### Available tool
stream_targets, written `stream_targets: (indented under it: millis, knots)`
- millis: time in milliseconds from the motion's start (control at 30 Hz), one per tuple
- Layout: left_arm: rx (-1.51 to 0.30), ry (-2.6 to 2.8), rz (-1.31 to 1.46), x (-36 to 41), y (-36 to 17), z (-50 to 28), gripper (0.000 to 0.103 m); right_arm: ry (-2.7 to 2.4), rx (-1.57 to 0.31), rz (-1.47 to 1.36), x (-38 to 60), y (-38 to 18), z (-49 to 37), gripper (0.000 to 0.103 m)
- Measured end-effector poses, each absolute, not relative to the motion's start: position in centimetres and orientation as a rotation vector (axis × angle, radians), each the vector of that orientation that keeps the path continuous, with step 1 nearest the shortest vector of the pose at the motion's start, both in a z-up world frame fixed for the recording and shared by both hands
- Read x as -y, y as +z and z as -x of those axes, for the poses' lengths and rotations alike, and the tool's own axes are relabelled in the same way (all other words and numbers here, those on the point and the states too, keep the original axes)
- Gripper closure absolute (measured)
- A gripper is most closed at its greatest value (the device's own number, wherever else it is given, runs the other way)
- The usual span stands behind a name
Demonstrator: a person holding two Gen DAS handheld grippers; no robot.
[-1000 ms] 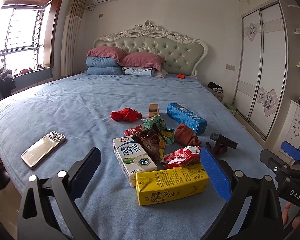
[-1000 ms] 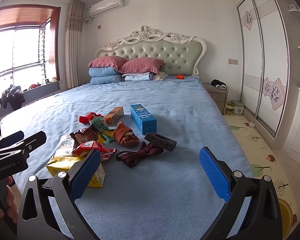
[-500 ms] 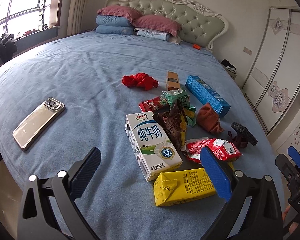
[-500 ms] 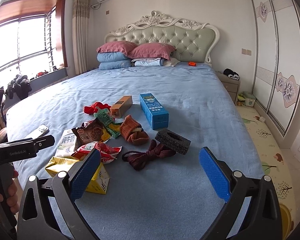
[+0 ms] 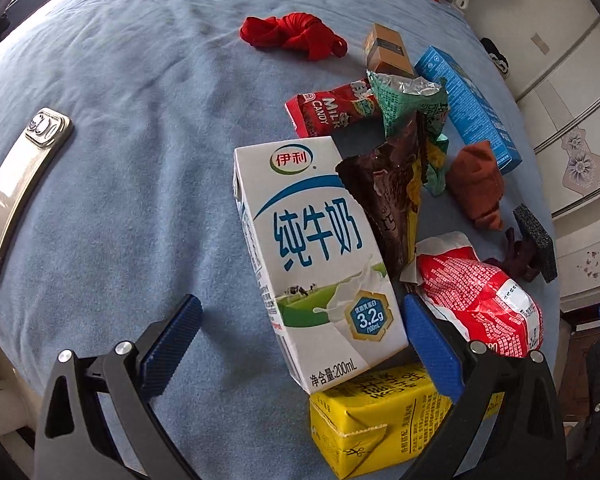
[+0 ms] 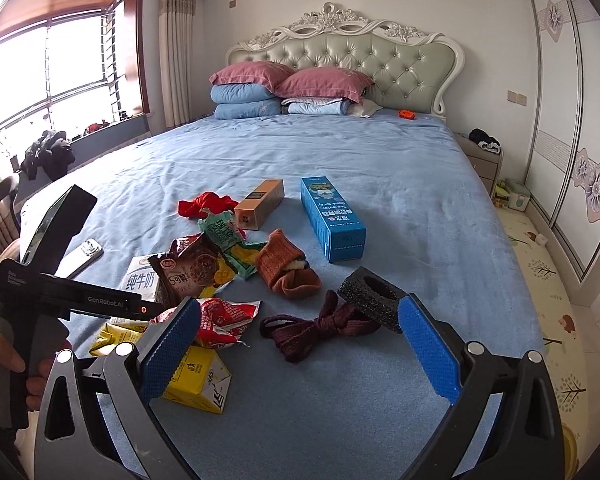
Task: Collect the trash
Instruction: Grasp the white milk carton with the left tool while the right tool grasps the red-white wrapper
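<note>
A pile of trash lies on the blue bed. My left gripper is open just over the near end of a white milk carton, which lies between its fingers. A yellow drink carton sits below it, a red wrapper to its right, a brown snack bag, a green wrapper and a red candy pack beyond. My right gripper is open above bare sheet, with the red wrapper and yellow carton at its left finger.
A phone lies left of the pile. A red cloth, an orange sock, a dark red lace, a black foam block, a blue box and a brown box lie around. A hand holds the left gripper's handle.
My left gripper has dropped forward and down onto the pile, so the milk carton now fills the space between its fingers. My right gripper has edged slightly closer to the bed.
</note>
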State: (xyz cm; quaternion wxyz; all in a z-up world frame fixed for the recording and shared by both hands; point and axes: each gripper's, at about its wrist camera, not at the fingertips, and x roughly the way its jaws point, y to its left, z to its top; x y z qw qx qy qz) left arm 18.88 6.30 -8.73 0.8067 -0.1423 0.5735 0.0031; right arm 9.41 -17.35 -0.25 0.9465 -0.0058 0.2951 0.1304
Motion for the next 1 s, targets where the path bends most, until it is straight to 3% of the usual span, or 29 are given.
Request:
stream_targets:
  millis: [233,400,433,533,1000]
  knots:
    - [-1.251,0.017,0.283,-5.8,-9.2,-20.1,0.005,0.312,-0.648,0.024,16.3,-0.6,-10.5,0.008]
    - [-1.23,0.011,0.265,-5.8,-9.4,-20.2,0.011,0.381,-0.697,-0.001,15.3,-1.2,-10.9,0.008]
    - [-1.227,0.007,0.258,-5.9,-9.4,-20.1,0.015,0.393,-0.707,-0.006,15.1,-1.4,-11.0,0.008]
    - [-1.195,-0.008,0.246,-6.2,-9.1,-19.9,0.039,0.421,-0.728,-0.004,14.2,-1.7,-10.9,0.008]
    - [-1.128,-0.094,0.33,-10.0,-8.1,-17.6,0.044,0.439,-0.789,0.094,10.1,-2.8,-12.3,0.008]
